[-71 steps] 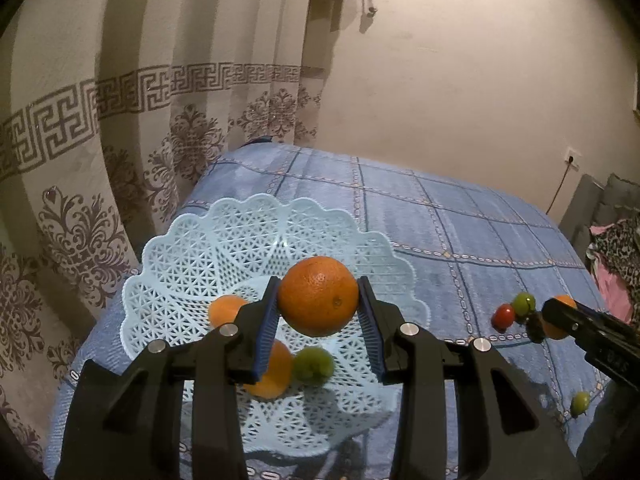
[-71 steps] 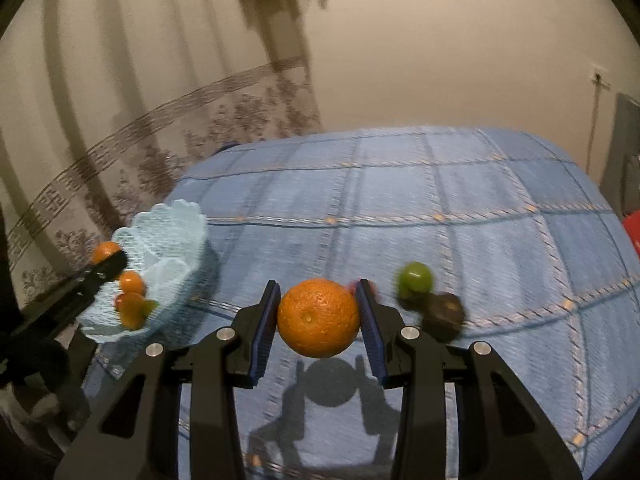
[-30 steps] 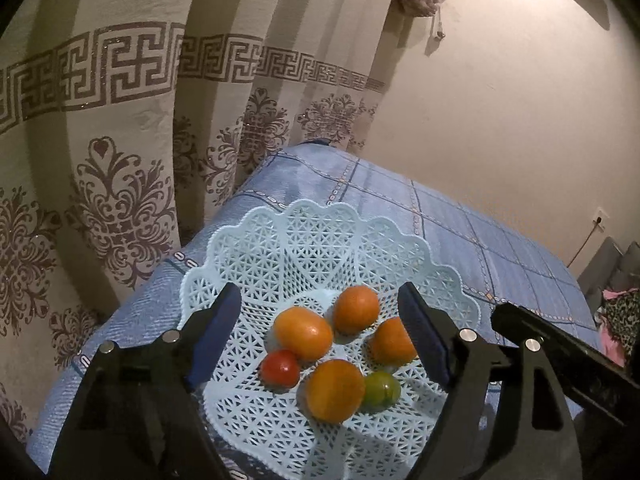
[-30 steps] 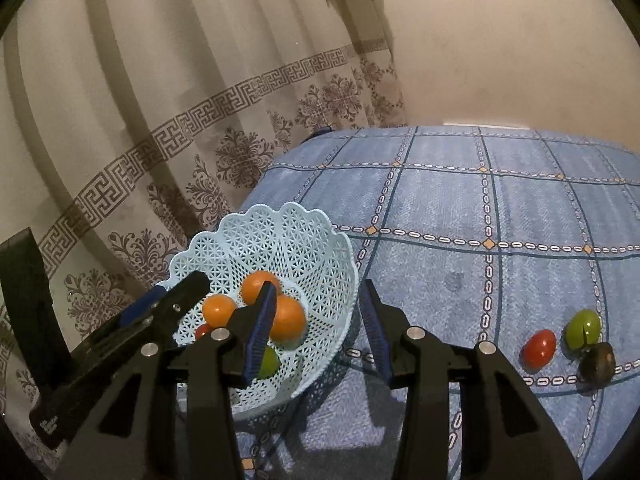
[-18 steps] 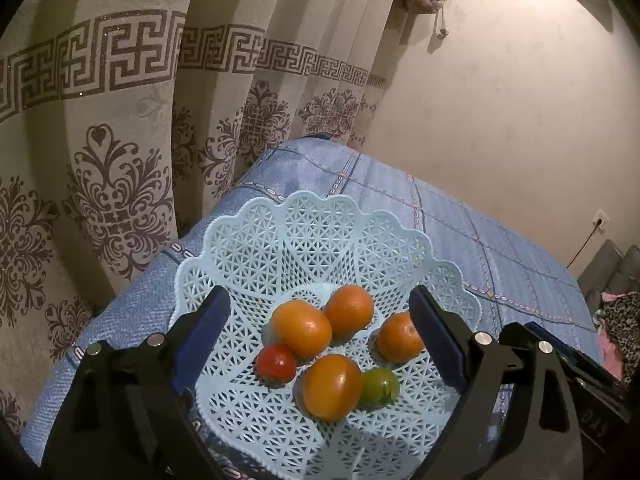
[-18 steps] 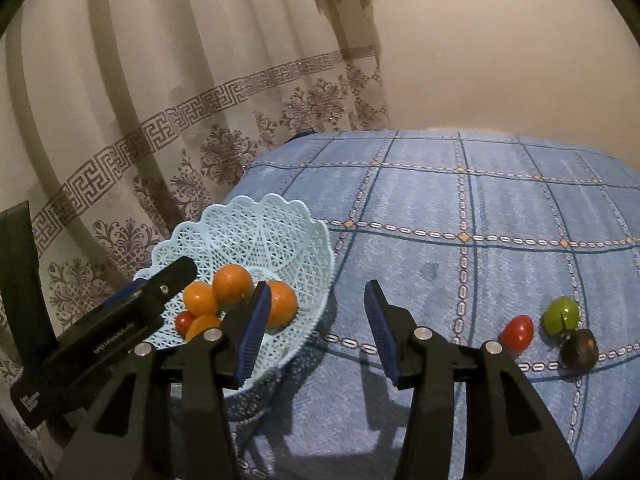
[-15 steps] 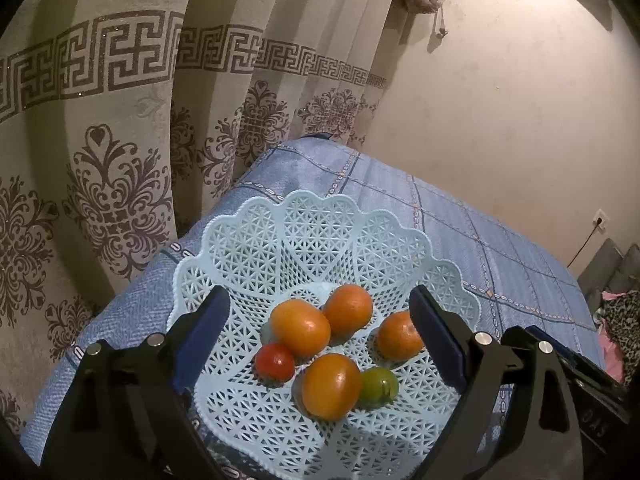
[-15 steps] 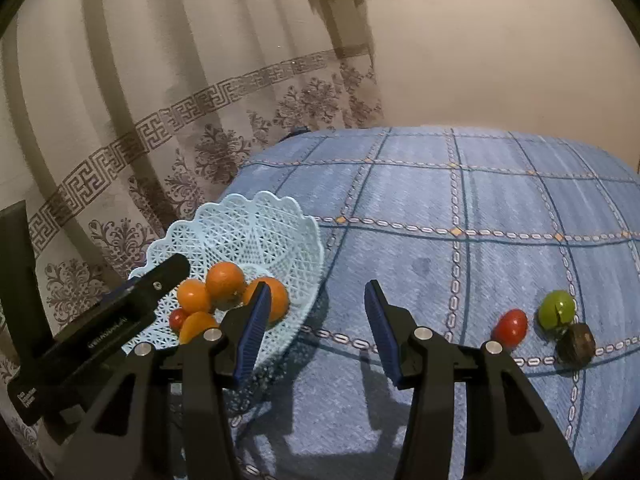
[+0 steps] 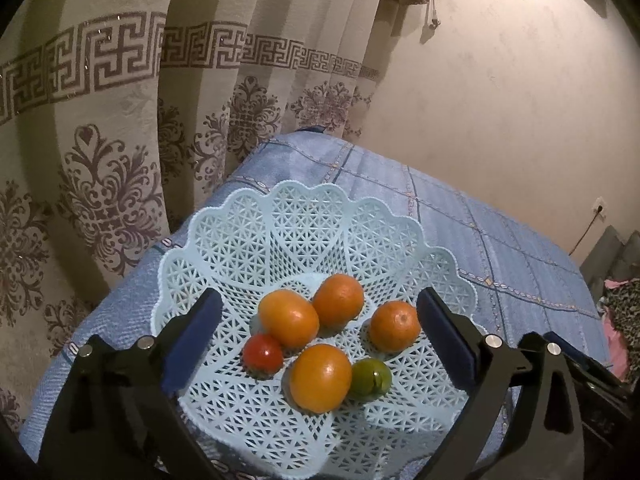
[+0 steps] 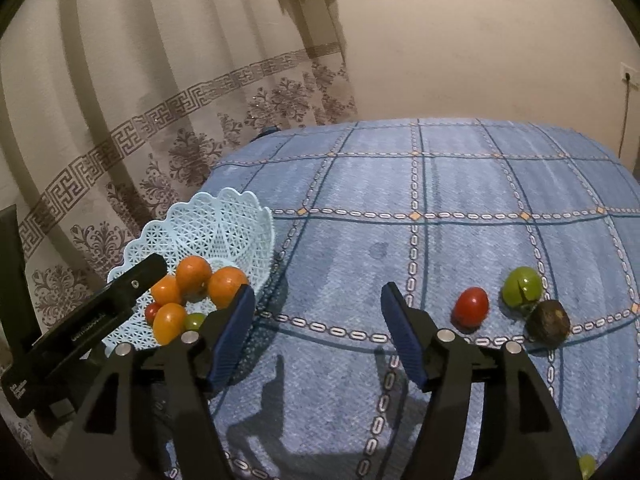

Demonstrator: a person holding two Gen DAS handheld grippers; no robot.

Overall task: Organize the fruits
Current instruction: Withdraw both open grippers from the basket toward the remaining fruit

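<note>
A: Quick pass. Your basket (image 9: 304, 236), what's it look like?

B: Pale blue plastic lattice, scalloped rim, centre of the left wrist frame, sitting at the corner of a bed (image 10: 440, 184) with a blue checked cover. Six fruits in it: four oranges (image 9: 289, 317), a small red tomato (image 9: 262, 354) lower left of them, a green fruit (image 9: 370, 377) lower right, touching the nearest orange.

A: Anything outside?

B: Right wrist frame, right side: a red fruit (image 10: 471, 306), a green one (image 10: 521, 285) just beside it, a dark brown one (image 10: 548, 323) touching the green one. One more green bit at the bottom right edge, too cut off to tell.

A: Your left claw (image 9: 320, 340)?

B: Released, blue pads spread wide, nothing between them, tilted down over the near half of the basket.

A: Right claw (image 10: 318, 332)?

B: Also released, empty, held above the cover between basket and loose fruit. Its left finger (image 10: 234, 330) overlaps the basket rim in frame. The left tool's black body shows in the lower left there.
</note>
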